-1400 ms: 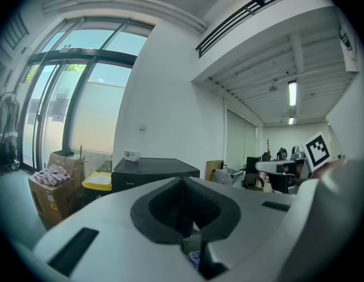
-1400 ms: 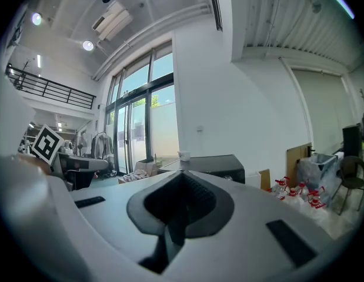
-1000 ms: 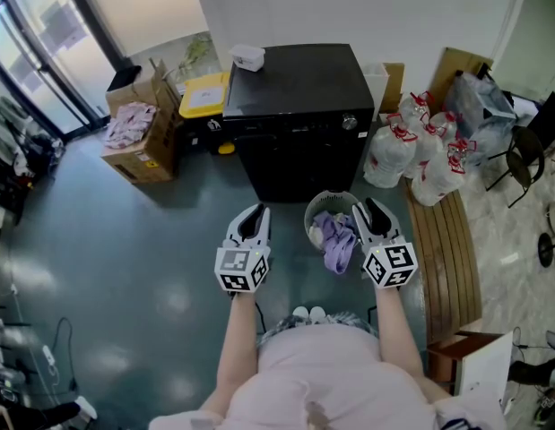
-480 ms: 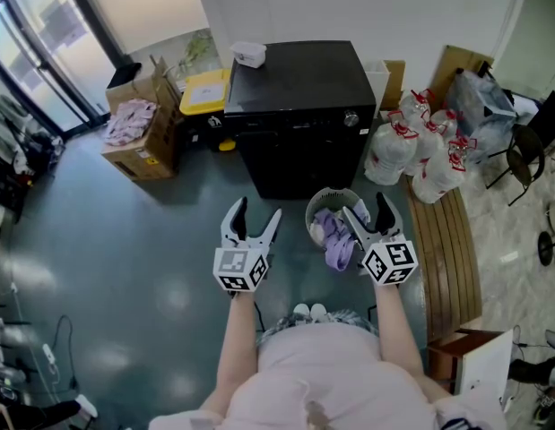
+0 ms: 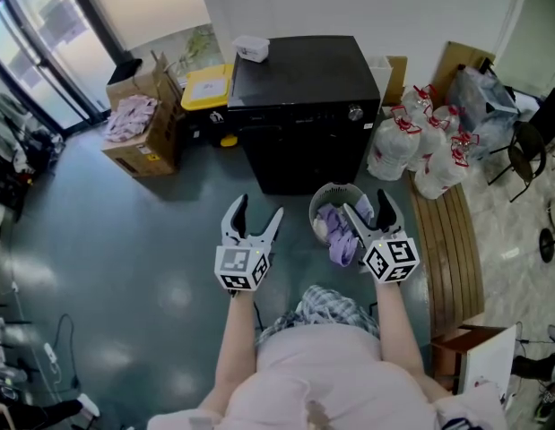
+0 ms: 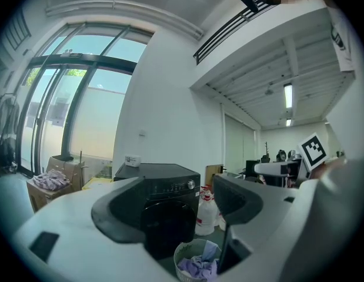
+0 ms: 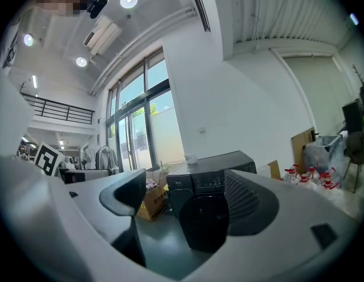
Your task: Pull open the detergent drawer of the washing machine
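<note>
Black and boxy, the washing machine (image 5: pixel 299 88) stands against the white wall in the upper centre of the head view. Its round door and control strip face the person, and a knob (image 5: pixel 355 113) sits at the right end of that strip. The detergent drawer belongs to that front, but its outline is too small to pick out; the front looks flush, with nothing pulled out. A small white box (image 5: pixel 250 47) rests on the upper left corner of the lid. Lower in the frame, well apart from the machine, the left gripper (image 5: pixel 257 211) is held over the grey-green floor (image 5: pixel 125 240). Its jaws have just been opening and now stand spread wide with nothing between them. The right gripper (image 5: pixel 367 206) is beside it, over the edge of a laundry basket (image 5: pixel 324 192) of purple and white clothes that stands just in front of the machine. Its jaws have also just been opening and are splayed wide and empty. Both gripper views look level at the machine's dark door through the gap between their jaws. A cardboard box (image 5: pixel 138 150) is at the upper left, water bottles (image 5: pixel 394 150) stand right of the machine, and a wooden bench (image 5: pixel 447 249) runs down the right side.
</note>
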{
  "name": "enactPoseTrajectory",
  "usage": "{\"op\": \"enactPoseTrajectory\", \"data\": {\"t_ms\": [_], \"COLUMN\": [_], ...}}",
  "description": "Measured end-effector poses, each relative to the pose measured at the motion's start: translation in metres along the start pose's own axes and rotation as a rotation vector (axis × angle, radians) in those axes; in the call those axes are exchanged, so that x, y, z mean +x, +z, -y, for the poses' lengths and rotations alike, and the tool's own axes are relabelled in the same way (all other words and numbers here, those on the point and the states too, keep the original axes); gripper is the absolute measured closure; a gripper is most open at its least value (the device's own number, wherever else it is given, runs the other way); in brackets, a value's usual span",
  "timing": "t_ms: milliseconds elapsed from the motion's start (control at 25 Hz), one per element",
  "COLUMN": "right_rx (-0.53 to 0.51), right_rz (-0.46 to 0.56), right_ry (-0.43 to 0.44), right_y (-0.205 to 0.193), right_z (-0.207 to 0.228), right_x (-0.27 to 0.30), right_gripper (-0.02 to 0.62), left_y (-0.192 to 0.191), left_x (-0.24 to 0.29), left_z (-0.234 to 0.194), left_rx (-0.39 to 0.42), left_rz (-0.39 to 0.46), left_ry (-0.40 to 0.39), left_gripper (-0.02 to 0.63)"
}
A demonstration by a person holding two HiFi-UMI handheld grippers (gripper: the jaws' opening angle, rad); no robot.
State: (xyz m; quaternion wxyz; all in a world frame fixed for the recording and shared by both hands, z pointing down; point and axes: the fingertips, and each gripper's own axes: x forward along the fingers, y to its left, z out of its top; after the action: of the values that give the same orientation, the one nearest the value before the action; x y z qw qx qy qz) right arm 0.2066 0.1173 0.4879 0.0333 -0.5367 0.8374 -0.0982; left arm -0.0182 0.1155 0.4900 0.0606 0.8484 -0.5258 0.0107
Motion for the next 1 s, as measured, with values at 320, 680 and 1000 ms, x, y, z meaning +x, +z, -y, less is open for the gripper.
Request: {"op": "enactPoseTrajectory", "data": {"t_ms": [320, 680, 1000], "right_rx": [-0.003, -0.004, -0.013], "right_rz": [-0.016, -0.01, -0.019], "right_ry": [0.014, 0.016, 0.048], "right_y": [-0.01, -0.007, -0.002], "right_z": [-0.007, 0.01, 0.031], "right_x": [0.012, 0.075, 0.169], "right_gripper": [0.184, 0.184, 0.184], "left_y": [-0.007, -0.002, 0.001], "left_x": [0.002, 0.048, 0.119], "left_z": [-0.017, -0.051, -0.107], "left_rx": [-0.012, -0.006, -0.007], "left_rz": [-0.006, 0.001, -0.013], "left_ry": [0.021, 0.031, 0.064], "left_gripper": [0.258, 0.258, 0.258]}}
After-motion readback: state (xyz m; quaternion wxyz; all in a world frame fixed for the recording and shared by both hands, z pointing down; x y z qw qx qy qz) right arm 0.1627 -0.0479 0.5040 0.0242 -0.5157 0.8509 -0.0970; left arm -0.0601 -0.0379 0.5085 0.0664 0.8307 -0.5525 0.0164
